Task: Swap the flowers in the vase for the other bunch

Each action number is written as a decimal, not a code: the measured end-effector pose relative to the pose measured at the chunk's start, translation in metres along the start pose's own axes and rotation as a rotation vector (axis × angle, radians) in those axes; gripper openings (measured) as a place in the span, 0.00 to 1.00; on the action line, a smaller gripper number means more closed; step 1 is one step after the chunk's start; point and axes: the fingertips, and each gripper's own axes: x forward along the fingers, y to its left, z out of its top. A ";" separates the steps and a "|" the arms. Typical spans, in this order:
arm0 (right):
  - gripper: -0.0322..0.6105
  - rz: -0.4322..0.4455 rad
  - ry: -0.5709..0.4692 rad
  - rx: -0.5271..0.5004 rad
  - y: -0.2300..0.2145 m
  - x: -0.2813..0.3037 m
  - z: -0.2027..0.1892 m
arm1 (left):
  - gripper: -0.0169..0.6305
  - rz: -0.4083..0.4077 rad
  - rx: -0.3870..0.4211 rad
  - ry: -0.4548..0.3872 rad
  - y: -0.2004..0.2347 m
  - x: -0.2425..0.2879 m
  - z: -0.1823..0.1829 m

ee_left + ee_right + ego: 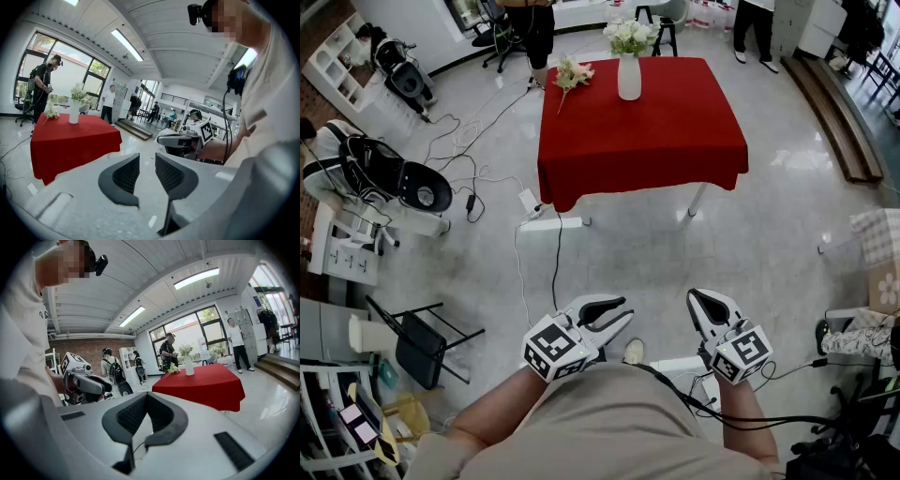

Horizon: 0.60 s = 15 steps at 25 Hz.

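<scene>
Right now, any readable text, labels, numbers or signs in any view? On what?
No readable text in any view.
Marker cubes: black-and-white square patterns only, no letters or digits.
Vase and red tablecloth: no print visible.

My head camera looks steeply down, the red table and its vase far ahead. Both gripper views look almost level along their own jaws, sharing that table from well off.

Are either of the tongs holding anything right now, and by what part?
Nothing is held. The left tongs stand slightly apart and empty; the right tongs are shut on nothing.
</scene>
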 end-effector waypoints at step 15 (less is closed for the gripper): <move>0.07 0.080 0.055 0.008 -0.009 -0.001 -0.005 | 0.17 0.090 0.000 -0.028 0.005 0.005 0.012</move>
